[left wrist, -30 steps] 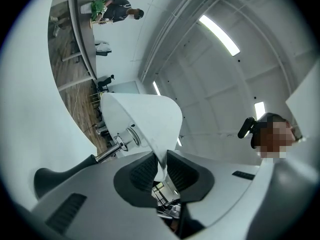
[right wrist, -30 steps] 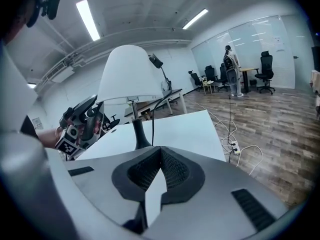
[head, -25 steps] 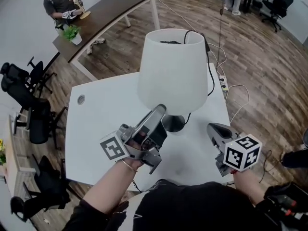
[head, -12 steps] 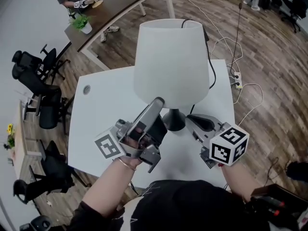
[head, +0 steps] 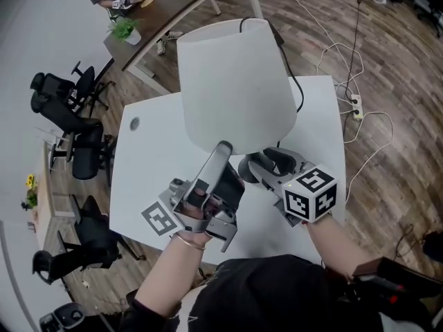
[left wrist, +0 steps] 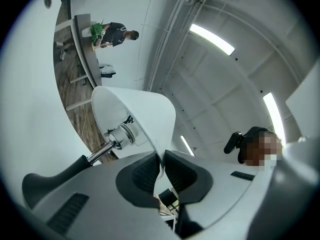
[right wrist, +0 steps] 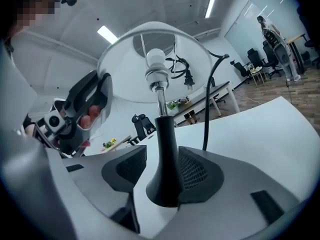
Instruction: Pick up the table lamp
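Note:
The table lamp stands on the white table (head: 149,164), with its white shade (head: 232,81) tilted and its black base (head: 250,169) under the shade's near edge. My left gripper (head: 223,148) is shut on the shade's lower rim (left wrist: 161,154); its jaws have just been closing on that thin edge. My right gripper (head: 267,163) has just been opening and now stands open. The lamp's black stem (right wrist: 167,154) rises between the right gripper's (right wrist: 162,170) pads. The bulb (right wrist: 156,64) shows inside the shade (right wrist: 120,74). The black cord (head: 297,95) hangs down behind the shade.
A power strip (head: 356,106) and white cables lie on the wooden floor to the right. Office chairs (head: 83,144) stand left of the table. Behind it a brown desk (head: 173,16) carries a potted plant (head: 126,30), with a person at its far end.
My right gripper moved left to the lamp's base and its jaws opened around the stem. The shade now leans further left. The left gripper stays at the shade's rim.

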`<state>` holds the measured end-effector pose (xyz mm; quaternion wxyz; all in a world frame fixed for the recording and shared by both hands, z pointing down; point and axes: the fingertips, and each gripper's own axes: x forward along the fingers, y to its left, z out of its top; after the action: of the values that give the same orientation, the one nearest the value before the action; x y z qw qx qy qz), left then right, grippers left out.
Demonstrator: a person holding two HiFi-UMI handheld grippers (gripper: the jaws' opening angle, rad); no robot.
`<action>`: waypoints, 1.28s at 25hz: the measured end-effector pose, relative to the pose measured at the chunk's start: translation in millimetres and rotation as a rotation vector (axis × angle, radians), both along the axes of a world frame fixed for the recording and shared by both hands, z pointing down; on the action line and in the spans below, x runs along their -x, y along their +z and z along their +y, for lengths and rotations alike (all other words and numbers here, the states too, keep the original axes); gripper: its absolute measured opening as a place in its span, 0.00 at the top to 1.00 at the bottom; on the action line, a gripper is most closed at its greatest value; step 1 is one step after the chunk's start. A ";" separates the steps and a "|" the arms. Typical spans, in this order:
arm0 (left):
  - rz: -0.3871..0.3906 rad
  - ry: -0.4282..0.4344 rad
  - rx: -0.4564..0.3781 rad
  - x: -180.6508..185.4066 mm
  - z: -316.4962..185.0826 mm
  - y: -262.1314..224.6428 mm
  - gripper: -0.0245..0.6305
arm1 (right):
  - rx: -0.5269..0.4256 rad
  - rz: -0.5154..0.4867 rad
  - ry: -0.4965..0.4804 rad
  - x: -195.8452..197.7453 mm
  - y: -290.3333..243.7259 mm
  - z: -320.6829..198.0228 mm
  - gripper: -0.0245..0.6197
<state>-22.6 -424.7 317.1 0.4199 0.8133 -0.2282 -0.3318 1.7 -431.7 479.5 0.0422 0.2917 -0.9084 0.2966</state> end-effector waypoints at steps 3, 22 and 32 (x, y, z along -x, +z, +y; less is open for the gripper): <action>0.003 -0.020 -0.004 -0.1 3.9 2.0 0.90 | -0.027 0.056 0.015 8.3 11.3 -0.5 0.65; 0.052 -0.115 0.011 12.8 6.0 3.3 0.91 | -0.135 0.219 0.030 13.5 22.0 -7.8 0.70; 0.006 -0.044 -0.020 5.9 23.9 2.4 0.92 | -0.107 0.257 0.072 19.0 22.0 -1.2 0.72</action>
<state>-28.5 -400.8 319.5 0.4048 0.8113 -0.2416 -0.3457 -17.3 -432.9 501.4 0.1321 0.3614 -0.8989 0.2094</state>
